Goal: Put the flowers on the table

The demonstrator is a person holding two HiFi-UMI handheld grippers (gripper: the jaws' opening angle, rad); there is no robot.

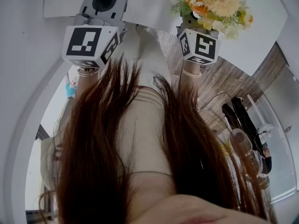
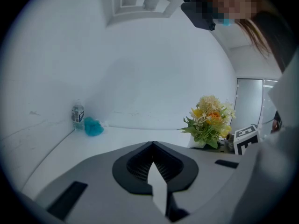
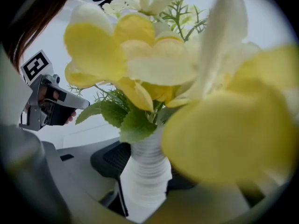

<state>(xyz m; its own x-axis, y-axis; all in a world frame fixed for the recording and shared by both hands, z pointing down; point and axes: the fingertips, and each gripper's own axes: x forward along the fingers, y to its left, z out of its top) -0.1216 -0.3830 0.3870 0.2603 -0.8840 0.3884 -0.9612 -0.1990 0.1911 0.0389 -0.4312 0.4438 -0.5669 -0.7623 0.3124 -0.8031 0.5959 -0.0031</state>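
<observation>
White ribbed vase [image 3: 145, 160] of yellow flowers [image 1: 216, 4] clamped between right gripper [image 3: 142, 176] jaws; left gripper [image 2: 153, 161] jaws together, empty.

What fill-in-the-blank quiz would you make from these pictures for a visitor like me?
1. The right tool is clamped on a white ribbed ____ holding the flowers.
2. The left tool, jaws together, holds ____.
3. Beside the teal puff by the wall stands a small ____.
Missing words: vase; nothing; bottle.
</observation>
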